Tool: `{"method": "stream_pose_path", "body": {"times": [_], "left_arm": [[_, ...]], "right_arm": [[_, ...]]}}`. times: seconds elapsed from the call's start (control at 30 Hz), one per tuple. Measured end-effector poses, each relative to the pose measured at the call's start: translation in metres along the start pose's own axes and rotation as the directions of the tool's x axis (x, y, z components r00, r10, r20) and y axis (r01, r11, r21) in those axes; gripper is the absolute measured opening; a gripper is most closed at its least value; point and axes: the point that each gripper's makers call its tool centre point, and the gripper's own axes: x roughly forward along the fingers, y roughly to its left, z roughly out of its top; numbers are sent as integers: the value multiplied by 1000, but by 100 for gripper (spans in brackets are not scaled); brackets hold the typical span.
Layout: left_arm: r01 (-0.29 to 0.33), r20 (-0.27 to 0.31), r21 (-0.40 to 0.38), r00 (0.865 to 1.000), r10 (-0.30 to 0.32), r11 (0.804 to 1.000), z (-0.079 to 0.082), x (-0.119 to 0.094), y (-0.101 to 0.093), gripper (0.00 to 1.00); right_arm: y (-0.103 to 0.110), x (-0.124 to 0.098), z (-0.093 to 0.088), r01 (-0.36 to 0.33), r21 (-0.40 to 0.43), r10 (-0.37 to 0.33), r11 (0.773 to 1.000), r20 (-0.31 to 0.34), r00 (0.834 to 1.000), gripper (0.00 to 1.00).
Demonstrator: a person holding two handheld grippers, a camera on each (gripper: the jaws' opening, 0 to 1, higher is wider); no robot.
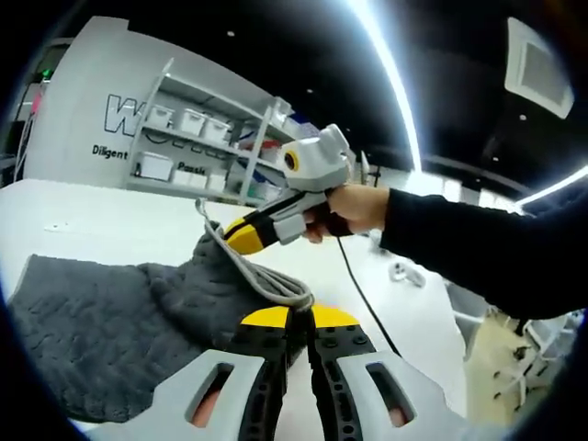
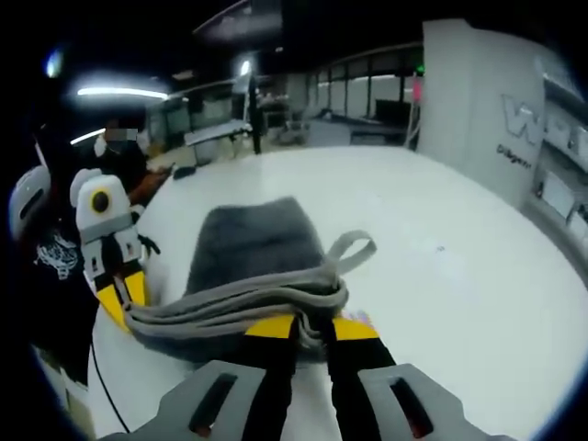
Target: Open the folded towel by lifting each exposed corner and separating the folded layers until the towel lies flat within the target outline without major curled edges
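Your left gripper (image 1: 299, 329) has its fingers closed on the towel's (image 1: 110, 322) pale grey hem (image 1: 262, 278), pinched right at the yellow tips. In the left gripper view the hem runs as a bundled band from those tips up to your right gripper (image 1: 241, 237), whose yellow fingers are also clamped on it, so the edge is strung between your two tools above the tabletop (image 1: 101, 225).

The towel itself is dark grey and textured. In the left gripper view its body hangs down from the held hem and spreads out across the tabletop on the side of the hem away from your sleeve (image 1: 487, 248). Your hand (image 1: 354, 207) wraps the right gripper's handle, just beyond the hem.

In the right gripper view, the right gripper (image 2: 312, 333) bites the stacked pale layers of the hem (image 2: 239, 308), with one loop of it curling free just past the tips. The left gripper (image 2: 119, 299) holds the far end of that same band. Beyond the hem the towel (image 2: 253, 241) lies on the white tabletop (image 2: 441, 266), several layers thick near the hem. I cannot tell any target outline on the tabletop.
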Motion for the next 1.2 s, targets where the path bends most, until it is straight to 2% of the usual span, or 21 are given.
{"method": "stream_pose_path", "body": {"times": [0.37, 0.47, 0.63, 0.87, 0.93, 1.0, 1.17, 1.2], "left_arm": [[26, -40, 53, 999, -24, 998, -4, 9, -6, 4], [33, -47, 65, 998, -30, 997, -6, 12, -7, 4], [38, -56, 77, 998, -34, 996, -11, 16, -8, 4], [46, -64, 76, 997, -41, 996, -16, 23, -11, 4], [49, -66, 75, 997, -44, 996, -17, 24, -12, 4], [49, -66, 77, 997, -44, 996, -17, 25, -12, 4], [48, -73, 86, 996, -42, 995, -21, 32, -11, 4], [48, -75, 92, 996, -41, 995, -22, 34, -11, 4]], "right_arm": [[-2, -4, -10, 25, 8, -25, 1000, 12, 1000, 9], [-3, -8, -18, 37, 30, -38, 999, 24, 999, 10], [-6, -14, -36, 61, 57, -61, 997, -6, 998, 10], [-14, -35, -27, 82, 143, -92, 986, 69, 993, 16], [-17, -42, -20, 87, 177, -108, 980, 111, 988, 18], [-20, -47, -17, 94, 190, -119, 977, 126, 985, 18], [-20, -44, -15, 106, 194, -130, 975, 120, 984, 23], [-20, -40, -9, 104, 224, -139, 969, 146, 979, 26]]}}
